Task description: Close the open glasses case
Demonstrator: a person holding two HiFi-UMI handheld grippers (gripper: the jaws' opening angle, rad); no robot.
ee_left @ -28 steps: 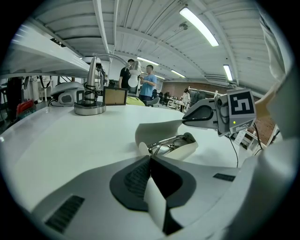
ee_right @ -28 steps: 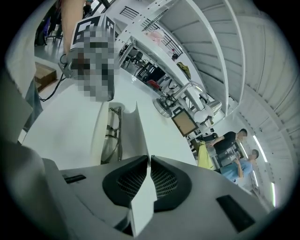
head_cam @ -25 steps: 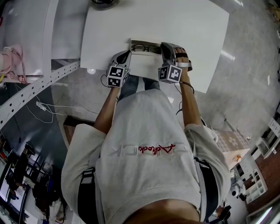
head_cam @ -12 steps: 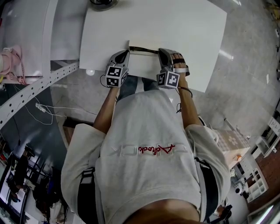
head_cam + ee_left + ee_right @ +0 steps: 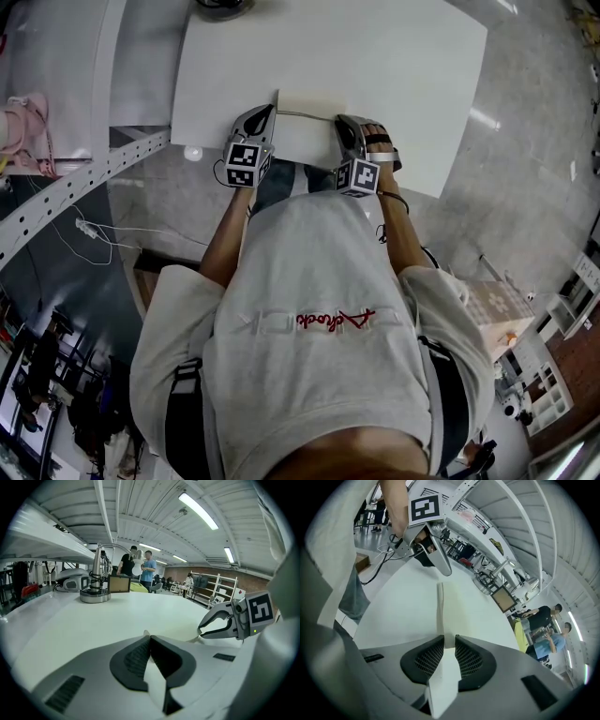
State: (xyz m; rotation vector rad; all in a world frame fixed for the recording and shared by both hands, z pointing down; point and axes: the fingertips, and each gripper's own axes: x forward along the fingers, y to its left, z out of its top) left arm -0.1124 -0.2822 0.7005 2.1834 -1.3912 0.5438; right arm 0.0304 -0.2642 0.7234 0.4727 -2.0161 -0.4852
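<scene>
The white glasses case (image 5: 305,137) lies on the white table (image 5: 403,66), its lid down and only a thin dark seam showing along the far edge. My left gripper (image 5: 260,120) is shut on the case's left end; in the left gripper view the white edge (image 5: 153,679) sits pinched between the dark pads. My right gripper (image 5: 345,133) is at the case's right end. Its jaws are opening, and the lid's thin white edge (image 5: 440,603) runs between the pads (image 5: 468,660) with a small gap. Each gripper sees the other: the right gripper (image 5: 216,623), the left gripper (image 5: 440,562).
A round metal stand (image 5: 95,592) sits at the table's far end. The table's near edge (image 5: 281,161) is right by the grippers, with the person's torso below it. People (image 5: 140,566) stand far back in the room by shelving.
The case's lid has come down: the dark inside with the glasses showed a second ago and is now covered. The right gripper moved down and nearer with the lid. The left stayed put.
</scene>
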